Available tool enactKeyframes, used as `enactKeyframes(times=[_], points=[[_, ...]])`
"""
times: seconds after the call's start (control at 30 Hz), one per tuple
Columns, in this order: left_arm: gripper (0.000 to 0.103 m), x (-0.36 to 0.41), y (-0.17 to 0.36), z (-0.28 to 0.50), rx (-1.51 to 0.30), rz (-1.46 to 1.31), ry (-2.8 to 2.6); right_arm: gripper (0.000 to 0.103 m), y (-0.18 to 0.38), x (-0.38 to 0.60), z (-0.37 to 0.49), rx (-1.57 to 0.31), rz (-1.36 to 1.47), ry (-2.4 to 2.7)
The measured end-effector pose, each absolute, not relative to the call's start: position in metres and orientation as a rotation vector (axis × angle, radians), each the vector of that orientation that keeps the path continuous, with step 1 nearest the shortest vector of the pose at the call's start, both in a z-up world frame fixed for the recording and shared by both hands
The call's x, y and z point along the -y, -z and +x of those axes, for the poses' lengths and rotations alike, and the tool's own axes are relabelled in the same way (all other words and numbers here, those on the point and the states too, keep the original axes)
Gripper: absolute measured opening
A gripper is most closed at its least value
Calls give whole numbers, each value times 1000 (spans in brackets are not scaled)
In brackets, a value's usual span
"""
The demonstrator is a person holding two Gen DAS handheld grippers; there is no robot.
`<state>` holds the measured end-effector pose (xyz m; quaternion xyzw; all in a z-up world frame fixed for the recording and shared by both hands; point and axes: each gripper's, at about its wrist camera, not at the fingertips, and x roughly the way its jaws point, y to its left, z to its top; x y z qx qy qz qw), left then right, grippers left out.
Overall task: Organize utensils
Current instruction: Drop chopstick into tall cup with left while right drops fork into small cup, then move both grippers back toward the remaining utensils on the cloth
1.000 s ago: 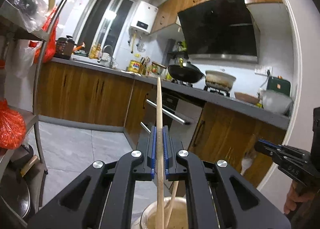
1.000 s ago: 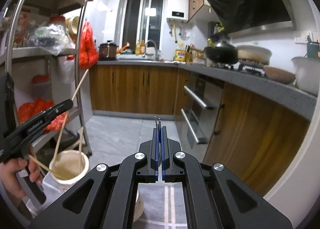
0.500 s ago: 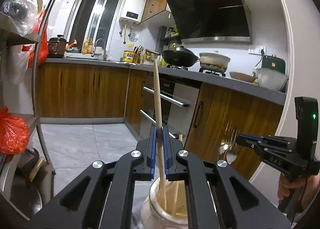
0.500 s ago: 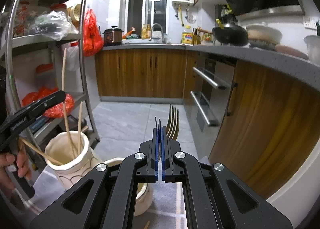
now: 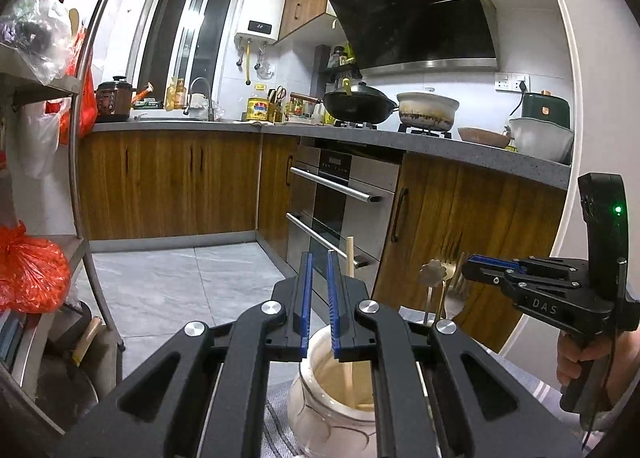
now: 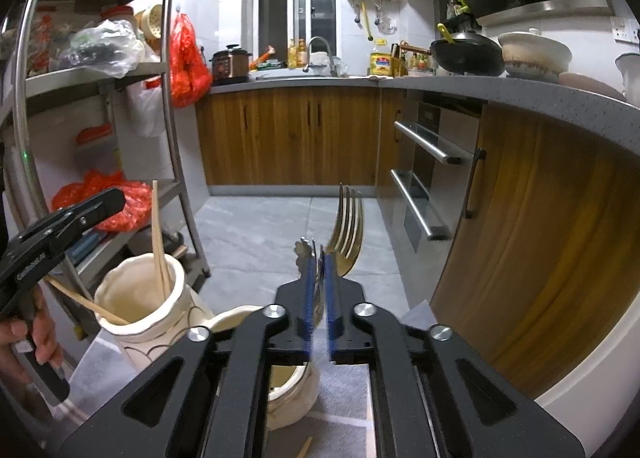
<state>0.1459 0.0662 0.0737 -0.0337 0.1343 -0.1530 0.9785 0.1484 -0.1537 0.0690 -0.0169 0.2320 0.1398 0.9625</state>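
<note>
Currently my right gripper (image 6: pixel 317 290) jaws opening around fork (image 6: pixel 349 230); left gripper (image 5: pixel 318 306) jaws apart, empty. Risk: fork tips past holder (image 6: pixel 296 390).

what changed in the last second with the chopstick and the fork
The left gripper let go of the chopstick, which now stands in the jar. The right gripper lowered the fork into the second jar; its jaws are opening. Both jars stayed put.

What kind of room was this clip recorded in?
A home kitchen, by the look of it: a wok sits on the stove under a range hood, an oven is built into the wooden cabinets, and a sink tap stands on the far counter.
</note>
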Motion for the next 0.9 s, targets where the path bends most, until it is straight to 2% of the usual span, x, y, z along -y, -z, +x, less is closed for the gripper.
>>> enactKeyframes(times=[0.03,0.1,0.17,0.23,0.3,0.43,0.5,0.9], points=[[10,-67,-74,145,-272,-68,307,30,-70,154,146,-463,-27,-287],[24,-67,-75,142,-274,-64,303,34,-73,155,143,-456,-22,-295],[32,-68,-77,139,-272,-61,295,40,-75,156,141,-450,-16,-301],[39,-70,-79,134,-270,-63,288,60,-77,159,135,-438,2,-312],[54,-73,-82,129,-267,-67,282,72,-80,162,130,-428,18,-322],[75,-73,-87,114,-253,-57,266,93,-82,171,120,-412,49,-340],[99,-72,-91,106,-241,-55,247,97,-83,176,115,-404,69,-348],[97,-67,-111,71,-235,-58,195,98,-86,200,89,-377,95,-247]])
